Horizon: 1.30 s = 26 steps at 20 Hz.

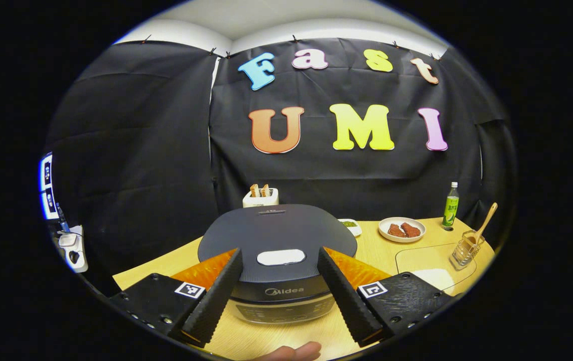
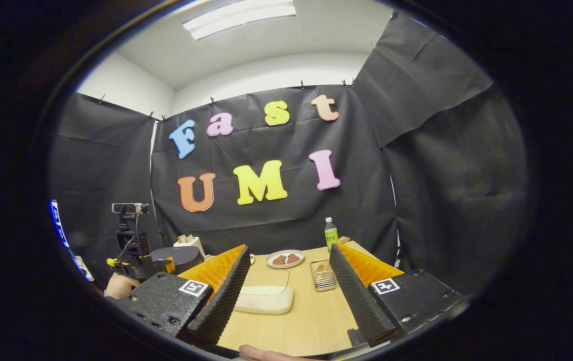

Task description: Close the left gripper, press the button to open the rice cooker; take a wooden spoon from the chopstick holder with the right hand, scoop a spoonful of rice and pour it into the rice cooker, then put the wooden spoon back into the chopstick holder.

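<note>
Straddling the dark grey, flat-lidded rice cooker (image 1: 276, 240) on the pale wooden surface (image 1: 286, 336), the left gripper (image 1: 280, 291) stood wide open and empty, not yet closed for the button press. The right gripper (image 2: 289, 296) also gaped empty, aimed toward the wire chopstick holder (image 2: 322, 275); the wooden spoon (image 1: 482, 225) stood in it, handle-up, probably for an easy grasp.

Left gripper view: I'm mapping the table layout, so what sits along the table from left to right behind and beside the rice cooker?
Toaster → rice cooker → small dish → plate of food → green bottle → chopstick holder with the wooden spoon.
</note>
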Each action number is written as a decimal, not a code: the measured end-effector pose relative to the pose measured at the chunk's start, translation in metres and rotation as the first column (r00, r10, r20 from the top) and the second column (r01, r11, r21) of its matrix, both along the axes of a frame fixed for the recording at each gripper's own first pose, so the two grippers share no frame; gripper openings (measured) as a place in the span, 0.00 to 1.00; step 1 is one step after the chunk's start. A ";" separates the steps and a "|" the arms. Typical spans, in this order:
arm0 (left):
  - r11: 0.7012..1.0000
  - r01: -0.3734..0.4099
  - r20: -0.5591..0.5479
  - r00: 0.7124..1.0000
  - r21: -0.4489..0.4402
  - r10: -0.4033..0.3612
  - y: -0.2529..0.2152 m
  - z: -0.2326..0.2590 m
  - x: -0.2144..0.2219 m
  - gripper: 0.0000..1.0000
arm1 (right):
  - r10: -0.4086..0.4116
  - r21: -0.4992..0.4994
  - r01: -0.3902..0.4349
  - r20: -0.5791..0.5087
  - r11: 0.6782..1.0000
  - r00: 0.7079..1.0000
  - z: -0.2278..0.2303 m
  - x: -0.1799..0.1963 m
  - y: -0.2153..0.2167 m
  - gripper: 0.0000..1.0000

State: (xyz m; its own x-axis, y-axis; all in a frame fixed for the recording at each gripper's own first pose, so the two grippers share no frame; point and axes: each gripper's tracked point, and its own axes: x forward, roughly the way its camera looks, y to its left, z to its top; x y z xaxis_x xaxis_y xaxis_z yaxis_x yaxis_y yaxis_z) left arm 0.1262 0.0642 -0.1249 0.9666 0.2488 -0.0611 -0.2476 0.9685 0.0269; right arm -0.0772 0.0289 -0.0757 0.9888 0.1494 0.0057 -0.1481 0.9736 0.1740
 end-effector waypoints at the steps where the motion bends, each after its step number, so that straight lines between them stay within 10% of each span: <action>1: 1.000 0.007 0.010 1.000 0.005 -0.007 -0.005 0.006 -0.007 0.96 | -0.002 -0.003 0.002 0.000 1.000 1.000 0.000 0.002 0.000 0.98; 26: 0.975 0.220 0.229 0.949 0.017 -0.218 -0.075 0.110 -0.173 0.95 | -0.049 -0.103 0.053 0.043 0.993 0.998 0.053 -0.021 0.005 1.00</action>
